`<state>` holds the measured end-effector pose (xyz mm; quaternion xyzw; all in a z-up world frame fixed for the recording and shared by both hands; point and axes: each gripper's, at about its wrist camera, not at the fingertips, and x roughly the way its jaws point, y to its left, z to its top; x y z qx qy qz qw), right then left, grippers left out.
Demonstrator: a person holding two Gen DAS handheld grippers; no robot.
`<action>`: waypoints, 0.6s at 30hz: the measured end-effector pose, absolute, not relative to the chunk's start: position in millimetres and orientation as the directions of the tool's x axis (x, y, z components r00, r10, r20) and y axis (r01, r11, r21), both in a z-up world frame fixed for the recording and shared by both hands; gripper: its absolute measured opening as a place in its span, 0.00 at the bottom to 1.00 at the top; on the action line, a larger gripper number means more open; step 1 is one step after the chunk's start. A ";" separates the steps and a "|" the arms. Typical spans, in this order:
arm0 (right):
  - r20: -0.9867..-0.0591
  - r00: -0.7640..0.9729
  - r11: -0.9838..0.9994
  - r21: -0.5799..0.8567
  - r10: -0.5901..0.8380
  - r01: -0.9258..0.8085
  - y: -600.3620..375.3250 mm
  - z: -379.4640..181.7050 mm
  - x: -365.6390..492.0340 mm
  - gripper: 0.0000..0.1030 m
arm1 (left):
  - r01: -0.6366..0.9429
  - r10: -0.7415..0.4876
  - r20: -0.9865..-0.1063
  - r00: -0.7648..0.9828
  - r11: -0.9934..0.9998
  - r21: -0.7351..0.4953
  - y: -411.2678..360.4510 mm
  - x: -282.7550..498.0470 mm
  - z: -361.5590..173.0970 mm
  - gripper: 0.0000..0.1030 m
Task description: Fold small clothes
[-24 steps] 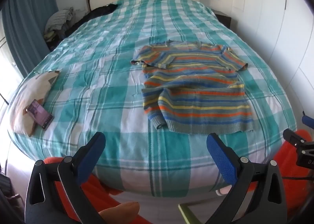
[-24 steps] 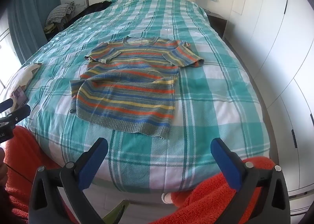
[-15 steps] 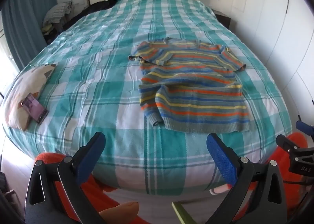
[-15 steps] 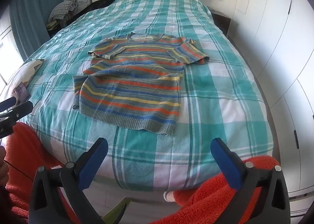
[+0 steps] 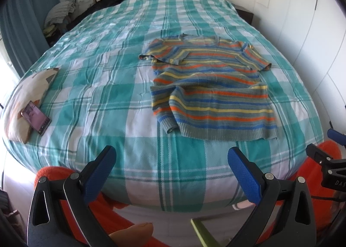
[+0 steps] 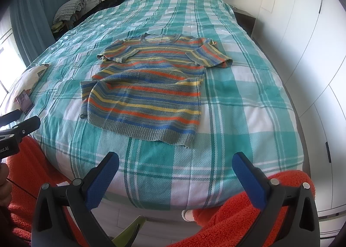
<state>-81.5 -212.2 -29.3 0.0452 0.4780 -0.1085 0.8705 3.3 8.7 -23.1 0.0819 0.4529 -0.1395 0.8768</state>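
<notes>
A small striped knit sweater (image 5: 213, 91) in orange, yellow, blue and grey lies spread on the teal checked bed (image 5: 108, 86), its hem toward me and its lower left part rumpled. It also shows in the right wrist view (image 6: 151, 86). My left gripper (image 5: 172, 168) is open and empty, held above the bed's near edge, short of the hem. My right gripper (image 6: 175, 170) is open and empty too, near the bed's front edge below the hem.
A phone (image 5: 36, 117) lies on a pillow (image 5: 23, 93) at the bed's left edge. Clothes (image 5: 62, 13) are piled at the far left by a blue curtain. White wardrobe doors (image 6: 313, 41) stand on the right. Orange fabric (image 6: 237, 221) is below the grippers.
Both grippers have moved forward toward the bed, so the sweater looks closer and lower in view. Both stayed open. The sweater has not moved.
</notes>
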 end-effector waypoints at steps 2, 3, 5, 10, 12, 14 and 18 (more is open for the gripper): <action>-0.843 0.518 0.973 -0.024 -0.144 0.231 -211.7 -30.0 -80.7 1.00 | 0.318 -0.170 -0.817 0.551 0.948 0.017 8.9 3.1 -23.4 1.00; -0.843 0.518 0.973 -0.024 -0.143 0.229 -210.9 -30.4 -80.6 1.00 | 0.319 -0.169 -0.818 0.550 0.947 0.019 8.8 3.2 -24.5 1.00; -0.844 0.517 0.973 -0.023 -0.141 0.228 -212.7 -30.6 -80.1 1.00 | 0.322 -0.168 -0.821 0.546 0.946 0.021 8.2 2.9 -26.5 1.00; -0.847 0.514 0.973 -0.019 -0.137 0.229 -212.3 -32.3 -79.2 1.00 | 0.331 -0.169 -0.826 0.538 0.943 0.023 7.8 3.8 -28.2 1.00; -0.847 0.514 0.973 -0.019 -0.138 0.229 -212.0 -32.6 -79.0 1.00 | 0.332 -0.170 -0.826 0.537 0.943 0.022 7.5 4.0 -28.2 1.00; -0.846 0.515 0.973 -0.020 -0.138 0.228 -212.4 -32.2 -79.4 1.00 | 0.332 -0.171 -0.827 0.536 0.943 0.021 6.9 4.1 -28.2 1.00; -0.847 0.514 0.973 -0.019 -0.137 0.229 -212.7 -32.7 -79.2 1.00 | 0.331 -0.170 -0.827 0.535 0.943 0.020 5.9 3.7 -28.6 1.00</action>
